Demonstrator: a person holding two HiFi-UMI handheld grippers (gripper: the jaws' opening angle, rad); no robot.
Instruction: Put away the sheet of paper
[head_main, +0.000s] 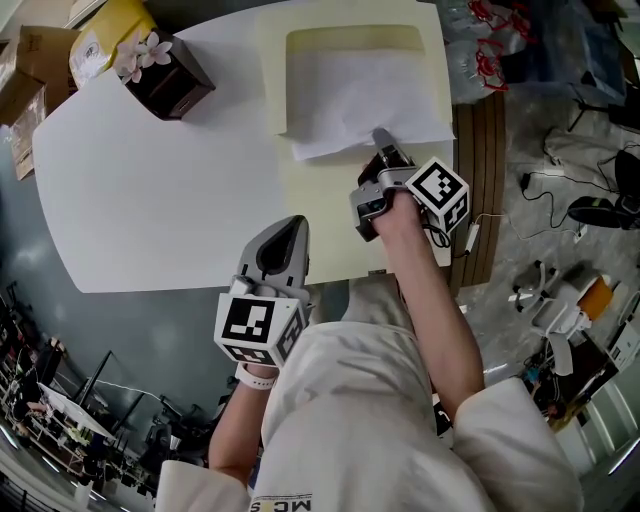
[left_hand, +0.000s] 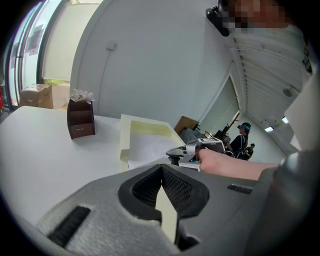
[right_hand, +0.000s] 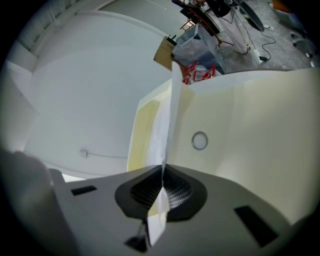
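**Buckle/skew risk at the folder pocket**

Right gripper (head_main: 381, 140) is clamped on the near corner of the sheet of paper (head_main: 360, 95). The rest of the sheet lies partway in the cream folder (head_main: 320, 215) pocket, near edge still out. Left gripper (head_main: 288, 232) is closed on nothing, clear of the paper. 2 risks:
- pushing from 1 corner buckles or skews the sheet
- the unheld folder slides on the table (head_main: 150, 190)

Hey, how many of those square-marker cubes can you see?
2. One cube rides the left gripper at the table's near edge; the other rides the right gripper, which pinches the paper. None seems hidden.
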